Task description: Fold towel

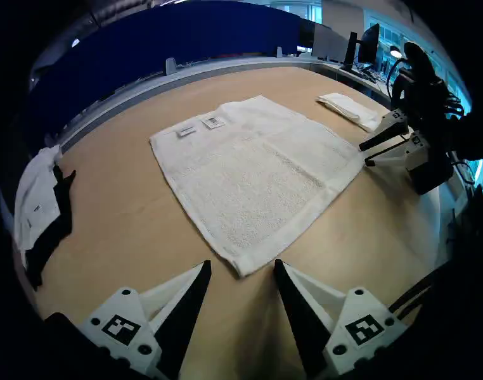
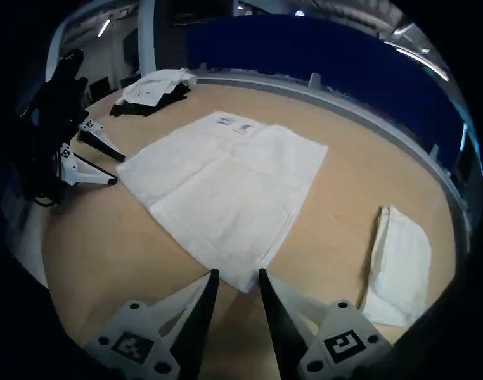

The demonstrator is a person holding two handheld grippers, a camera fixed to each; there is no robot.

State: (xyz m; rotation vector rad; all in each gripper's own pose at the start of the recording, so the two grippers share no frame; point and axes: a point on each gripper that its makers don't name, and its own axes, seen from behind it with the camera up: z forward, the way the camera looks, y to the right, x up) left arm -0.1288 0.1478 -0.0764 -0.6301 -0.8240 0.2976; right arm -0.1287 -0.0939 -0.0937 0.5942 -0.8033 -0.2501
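In the left gripper view we see a small folded white cloth (image 1: 350, 109) far right on the light wooden table (image 1: 127, 209), a heap of white and black fabric (image 1: 42, 202) at its left edge, and a dark blue partition (image 1: 165, 44) behind. The flat white terry towel (image 1: 254, 171) lies mid-table. Its near corner sits between the spread fingers of our left gripper (image 1: 241, 265), unpinched. An adjacent corner lies loose between our right gripper (image 2: 238, 272)'s parted fingers.

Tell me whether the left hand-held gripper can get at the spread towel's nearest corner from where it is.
Probably yes: the left hand-held gripper is open, a corner of the towel lies between its fingertips on the table, and nothing blocks it.
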